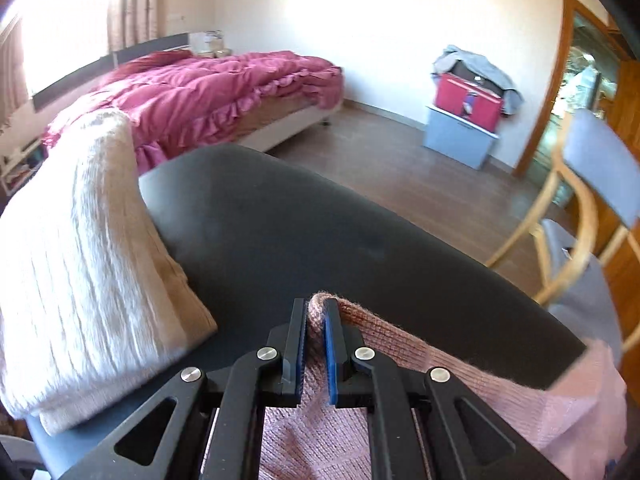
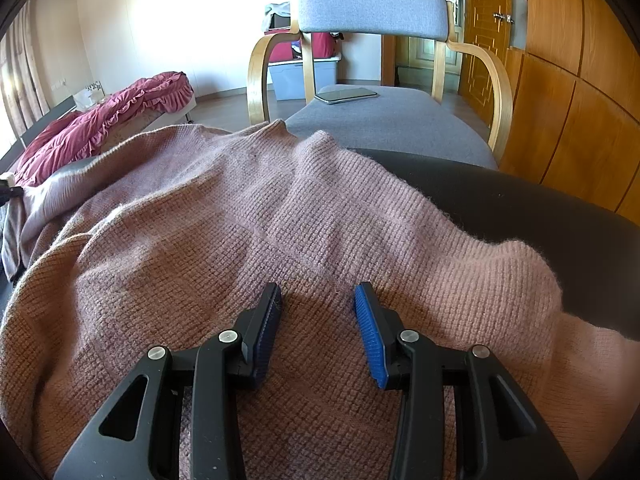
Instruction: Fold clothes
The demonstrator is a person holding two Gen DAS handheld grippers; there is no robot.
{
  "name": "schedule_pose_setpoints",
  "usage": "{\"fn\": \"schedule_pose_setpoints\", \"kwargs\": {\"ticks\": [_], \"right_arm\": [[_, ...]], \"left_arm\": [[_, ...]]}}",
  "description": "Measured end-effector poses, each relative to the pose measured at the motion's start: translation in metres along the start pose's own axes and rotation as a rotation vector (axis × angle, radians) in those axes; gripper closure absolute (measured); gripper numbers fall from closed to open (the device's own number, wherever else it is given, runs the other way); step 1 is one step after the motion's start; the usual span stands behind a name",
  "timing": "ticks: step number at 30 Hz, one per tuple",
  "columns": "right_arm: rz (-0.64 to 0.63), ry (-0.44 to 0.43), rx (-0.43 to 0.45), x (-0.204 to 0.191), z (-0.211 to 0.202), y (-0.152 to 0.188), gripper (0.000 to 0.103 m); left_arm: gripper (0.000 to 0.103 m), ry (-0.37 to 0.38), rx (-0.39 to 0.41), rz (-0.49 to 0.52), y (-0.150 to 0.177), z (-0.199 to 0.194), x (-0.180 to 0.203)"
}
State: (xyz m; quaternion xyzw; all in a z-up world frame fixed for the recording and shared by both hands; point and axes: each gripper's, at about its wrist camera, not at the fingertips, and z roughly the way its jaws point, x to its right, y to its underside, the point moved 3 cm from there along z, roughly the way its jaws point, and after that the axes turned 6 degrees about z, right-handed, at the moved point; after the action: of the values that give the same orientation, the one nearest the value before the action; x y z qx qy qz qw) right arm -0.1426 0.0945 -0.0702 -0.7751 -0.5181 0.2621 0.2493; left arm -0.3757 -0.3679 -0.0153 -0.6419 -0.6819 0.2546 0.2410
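Pink sweater (image 2: 248, 216) is spread over the dark table (image 2: 540, 216), lumpy and wrinkled, w/ one edge hanging off the near side — def not flat yet. Left gripper (image 1: 316, 308) is clamped down on a fold of the sweater's edge, fingers nearly touching w/ the knit bunched between them. Right gripper (image 2: 316, 296) is wide open, holding nothing, hovering just over the middle of the sweater; can't tell if the tips actually touch the fabric.

Progress-wise: one cream sweater (image 1: 80, 248) is already folded into a neat stack at the left of the table, so I'd call that one done. The pink one looks barely started — no clean fold lines anywhere, sleeves not sorted out as far as I can see. A greyish-lilac bit (image 2: 44, 204) of cloth sits at the far left of it, could be a lining or another garment, can't say. So roughly halfway if it's just these two, prob less.

Around it: grey chair (image 2: 372, 4) right behind the table w/ a phone (image 2: 346, 94) on the seat, bed (image 1: 224, 88) with a red duvet further back, storage box (image 1: 460, 136) w/ more clothes piled by the wall.
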Motion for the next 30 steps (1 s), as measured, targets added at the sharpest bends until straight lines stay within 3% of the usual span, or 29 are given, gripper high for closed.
{"fn": "schedule_pose_setpoints", "kwargs": {"ticks": [8,13,16,18,24,27,30], "right_arm": [[0.0,0.001,0.0,0.0,0.0,0.0,0.061],[0.002,-0.002,0.0,0.0,0.0,0.0,0.06],[0.002,-0.002,-0.001,0.0,0.0,-0.001,0.06],[0.001,-0.003,-0.001,0.001,0.0,-0.001,0.06],[-0.001,-0.005,-0.002,0.001,0.0,-0.001,0.059],[-0.003,-0.007,-0.002,0.001,0.001,-0.001,0.058],[-0.006,-0.007,0.0,0.002,0.0,-0.001,0.057]], "left_arm": [[0.096,-0.128,-0.009,0.014,-0.02,0.039,0.003],[0.096,-0.201,-0.05,0.071,-0.012,0.066,0.008],[0.095,-0.224,-0.123,0.076,0.003,0.084,0.005],[0.094,-0.245,-0.109,0.089,0.006,0.081,0.005],[0.086,-0.133,-0.001,0.012,-0.003,0.036,0.004],[0.086,-0.056,0.091,-0.034,-0.006,-0.001,0.002],[0.085,0.046,0.129,-0.006,0.004,-0.03,0.019]]}}
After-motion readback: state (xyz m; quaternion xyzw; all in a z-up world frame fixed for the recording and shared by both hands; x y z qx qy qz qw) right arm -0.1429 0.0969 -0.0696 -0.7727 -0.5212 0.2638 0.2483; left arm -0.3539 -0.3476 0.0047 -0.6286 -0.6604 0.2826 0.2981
